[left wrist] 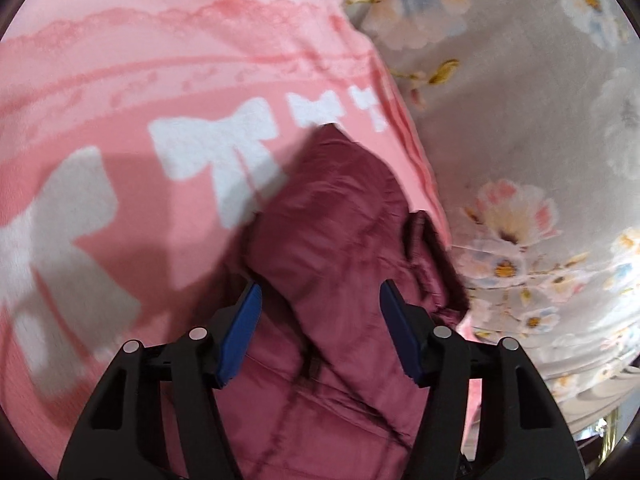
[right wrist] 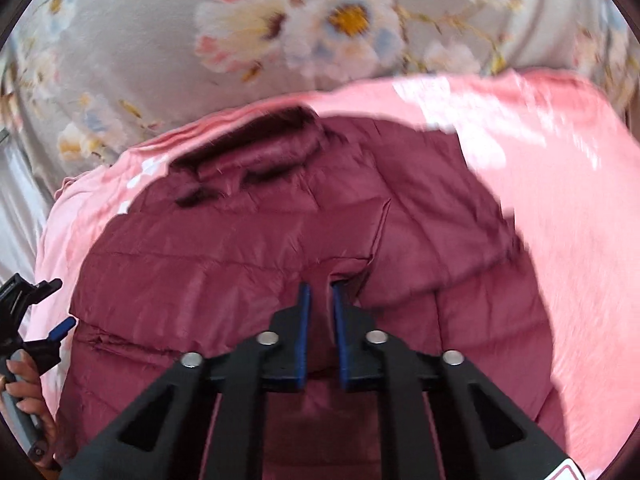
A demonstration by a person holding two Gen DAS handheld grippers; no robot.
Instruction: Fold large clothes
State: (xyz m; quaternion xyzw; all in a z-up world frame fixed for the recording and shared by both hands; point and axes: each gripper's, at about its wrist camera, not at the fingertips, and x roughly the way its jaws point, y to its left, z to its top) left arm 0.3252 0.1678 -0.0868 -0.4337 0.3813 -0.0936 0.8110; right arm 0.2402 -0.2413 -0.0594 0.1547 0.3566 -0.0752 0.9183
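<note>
Floral bedspread [right wrist: 140, 40], seemingly a bed, pink blanket [right wrist: 560, 200] atop

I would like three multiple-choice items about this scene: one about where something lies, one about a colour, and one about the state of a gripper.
1. On what does the maroon quilted jacket lie?
A. a pink blanket
B. a wooden floor
C. a green chair

2. What colour are the bow shapes printed on the pink blanket?
A. black
B. white
C. yellow

3. How does the left gripper stand?
A. shut on the jacket
B. out of view
C. open above the jacket

Answers:
1 A: the maroon quilted jacket is spread on the pink blanket, which covers a grey floral bedsheet.
2 B: the bows show white on the pink.
3 C: the left gripper has its jaws wide apart over the jacket, while the right gripper is nearly closed on a jacket fold.
</note>
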